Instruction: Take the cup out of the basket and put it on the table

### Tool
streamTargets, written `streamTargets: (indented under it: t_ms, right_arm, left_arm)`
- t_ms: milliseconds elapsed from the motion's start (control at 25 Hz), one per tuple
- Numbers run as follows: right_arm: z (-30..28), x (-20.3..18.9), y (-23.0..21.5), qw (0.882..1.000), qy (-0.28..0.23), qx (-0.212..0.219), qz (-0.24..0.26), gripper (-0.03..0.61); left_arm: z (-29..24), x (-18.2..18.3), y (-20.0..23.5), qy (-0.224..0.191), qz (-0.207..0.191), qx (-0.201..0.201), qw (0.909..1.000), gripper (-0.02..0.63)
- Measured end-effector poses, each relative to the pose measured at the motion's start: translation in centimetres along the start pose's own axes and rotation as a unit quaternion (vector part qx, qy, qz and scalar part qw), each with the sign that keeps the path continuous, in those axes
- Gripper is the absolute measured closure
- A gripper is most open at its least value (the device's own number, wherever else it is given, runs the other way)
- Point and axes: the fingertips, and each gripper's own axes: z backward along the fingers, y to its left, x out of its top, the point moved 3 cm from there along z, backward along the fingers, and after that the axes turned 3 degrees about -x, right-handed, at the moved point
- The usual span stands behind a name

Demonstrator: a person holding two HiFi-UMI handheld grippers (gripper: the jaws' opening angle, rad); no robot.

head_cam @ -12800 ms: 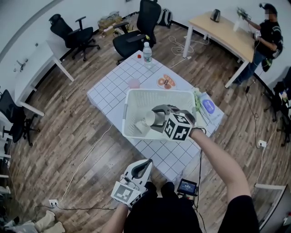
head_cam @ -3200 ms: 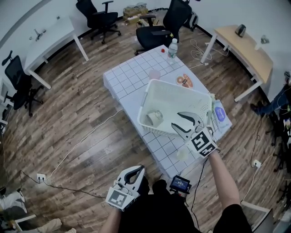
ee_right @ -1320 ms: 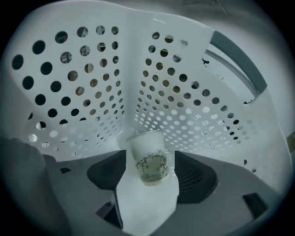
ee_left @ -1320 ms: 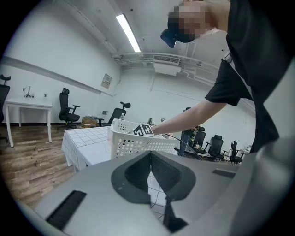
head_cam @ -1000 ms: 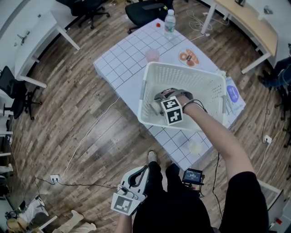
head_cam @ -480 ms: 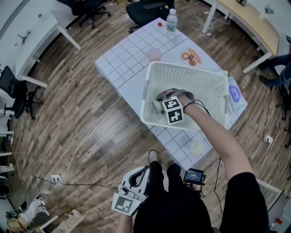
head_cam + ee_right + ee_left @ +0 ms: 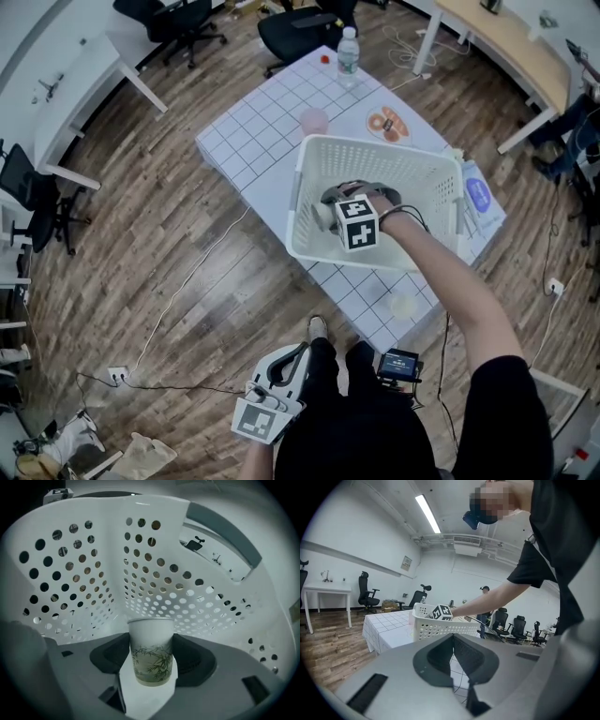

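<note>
A white paper cup with a green bamboo print stands upright inside the white perforated basket, close to the basket wall. My right gripper reaches down into the basket. In the right gripper view its two pads lie against the cup's sides, shut on it. From the head view the gripper and its marker cube hide most of the cup. My left gripper hangs low beside my legs, away from the table, jaws shut and holding nothing.
The basket sits on a white checked table. Another pale cup stands near the table's front corner. A pink cup, a water bottle, a plate of pastries and a blue packet lie beyond and beside the basket.
A few seconds ago my right gripper hung outside the basket's near side; now it is inside. Over the last second it has stayed almost still. The left gripper has not moved.
</note>
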Motion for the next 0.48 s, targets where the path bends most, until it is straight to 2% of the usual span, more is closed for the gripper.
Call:
streamTargets:
  t_ms: [280, 480]
  right_arm:
    - [3.1, 0.4, -0.4, 1.000, -0.006, -0.016, -0.001, 0.279]
    - [5.4, 0.6, -0.6, 0.999, -0.019, -0.023, -0.021, 0.281]
  left_arm:
    - [-0.3, 0.9, -0.9, -0.006, -0.021, -0.007, 0.9997, 0.607]
    - [-0.4, 1.7, -1.8, -0.012, -0.033, -0.017, 0.9992, 0.607]
